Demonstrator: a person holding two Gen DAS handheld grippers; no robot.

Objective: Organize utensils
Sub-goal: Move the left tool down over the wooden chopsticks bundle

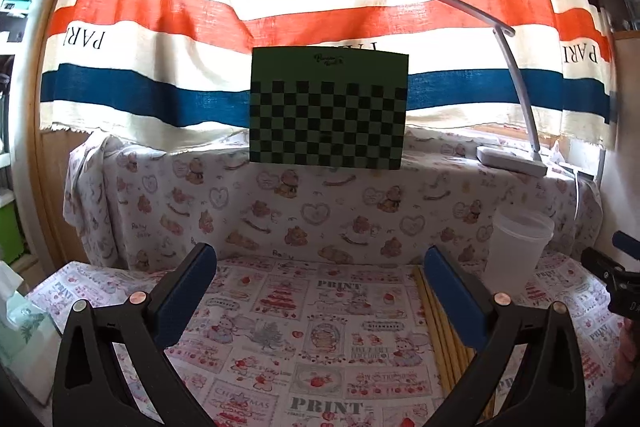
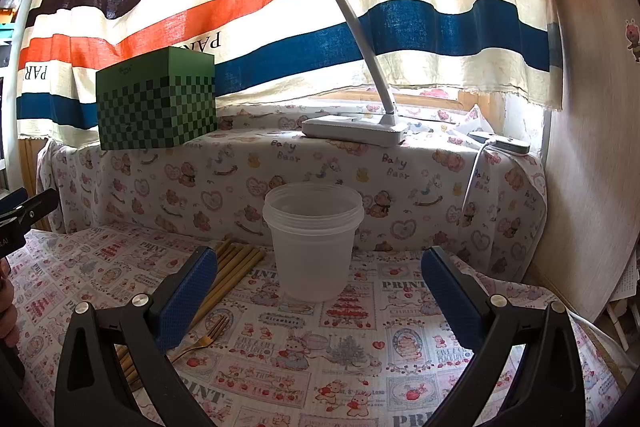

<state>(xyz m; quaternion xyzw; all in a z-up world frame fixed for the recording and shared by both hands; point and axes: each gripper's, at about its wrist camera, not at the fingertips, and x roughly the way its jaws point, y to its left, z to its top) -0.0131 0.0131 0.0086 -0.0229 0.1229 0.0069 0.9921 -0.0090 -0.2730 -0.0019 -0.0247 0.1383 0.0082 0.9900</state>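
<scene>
A translucent plastic cup [image 2: 313, 243] stands upright and empty on the patterned tablecloth, ahead of my open, empty right gripper [image 2: 320, 263]. It also shows in the left wrist view [image 1: 516, 251] at the right. A bundle of golden chopsticks [image 2: 236, 263] lies left of the cup, partly behind my right gripper's left finger. A gold fork [image 2: 204, 339] lies beside them, tines toward the cup. In the left wrist view the chopsticks [image 1: 436, 327] lie partly under the right finger of my open, empty left gripper [image 1: 320, 259].
A green checkered box [image 1: 328, 107] and a white desk lamp [image 2: 356, 127] stand on the raised cloth-covered ledge behind. A striped curtain hangs behind. A tissue pack [image 1: 24, 327] sits at the far left. A wall [image 2: 588, 187] closes the right side.
</scene>
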